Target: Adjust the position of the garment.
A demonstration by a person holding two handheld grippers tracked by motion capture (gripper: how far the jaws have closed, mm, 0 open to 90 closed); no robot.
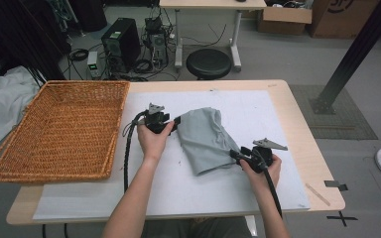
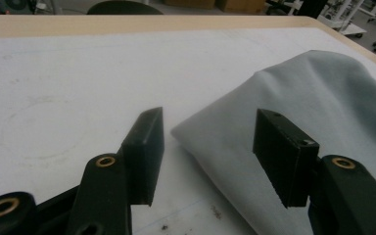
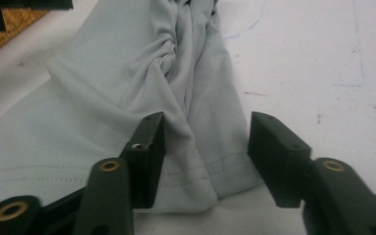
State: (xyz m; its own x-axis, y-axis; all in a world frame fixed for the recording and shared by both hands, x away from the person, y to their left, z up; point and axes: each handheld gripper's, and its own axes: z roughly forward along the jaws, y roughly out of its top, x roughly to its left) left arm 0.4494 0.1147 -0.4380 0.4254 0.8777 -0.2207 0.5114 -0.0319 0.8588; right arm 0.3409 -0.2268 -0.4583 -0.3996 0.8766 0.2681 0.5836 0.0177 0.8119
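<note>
A crumpled light grey cloth [image 1: 206, 139] lies on the white mat [image 1: 178, 193] in the middle of the table. My left gripper [image 1: 174, 123] is at the cloth's upper left corner. In the left gripper view its jaws [image 2: 208, 127] stand open, with a folded corner of the cloth [image 2: 323, 98] lying between them and untouched by the pads. My right gripper [image 1: 235, 154] is at the cloth's lower right end. Its jaws [image 3: 205, 132] are open around the stitched hem of the cloth [image 3: 127, 73], pads apart from the fabric.
A large woven wicker basket [image 1: 59, 129] sits on the table's left side, its near rim over the edge. Beyond the table stand a black stool [image 1: 208, 63], a computer tower [image 1: 121, 44] and cardboard boxes [image 1: 285, 20]. Bare mat lies in front of the cloth.
</note>
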